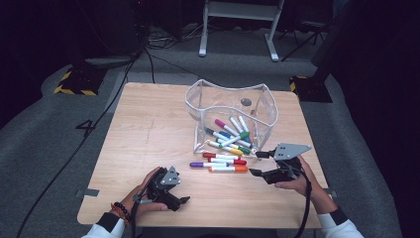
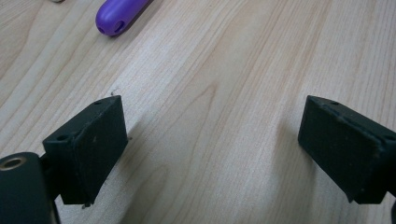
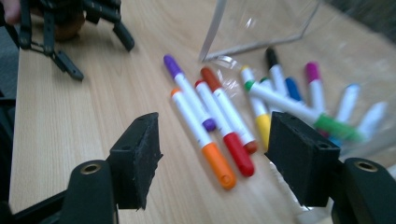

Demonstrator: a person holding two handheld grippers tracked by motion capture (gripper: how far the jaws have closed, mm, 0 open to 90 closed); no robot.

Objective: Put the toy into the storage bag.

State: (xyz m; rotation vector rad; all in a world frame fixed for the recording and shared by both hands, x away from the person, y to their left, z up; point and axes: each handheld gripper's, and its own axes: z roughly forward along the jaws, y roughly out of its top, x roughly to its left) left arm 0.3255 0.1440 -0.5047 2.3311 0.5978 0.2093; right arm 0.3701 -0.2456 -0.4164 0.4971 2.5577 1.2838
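The right tool [image 1: 259, 164] hung just right of the four loose markers on the wooden tabletop [image 1: 148, 129], its jaws spread wide with nothing between the pads and nothing touching them. In the right gripper view the two black jaws framed the loose markers: the orange-capped marker [image 3: 201, 136] nearest, the red-capped marker [image 3: 225, 126] just beside it, a darker red one [image 3: 229, 112] behind that, and the purple-capped marker [image 3: 187, 91] on the far side. All four lay roughly side by side, flat on the wood, some of them touching.

Taking the clear plastic bin [image 1: 229, 99] as the landmark, those four markers sat just in front of its open mouth, on the person's side. The bin lay tipped on its side, and more markers [image 1: 229, 133] in green, yellow, blue, pink and black were strewn inside it. The right tool was close to the bin's front right corner, while the right hand [image 1: 297, 181] gripped its body from behind.

The left tool [image 1: 179, 197] rested well to the front and left of the bin, near the tabletop's near edge, held in the left hand [image 1: 143, 196]. Its jaws also stood wide apart over bare wood, gripping nothing, and the cap end of the purple marker [image 2: 120, 16] lay beyond them
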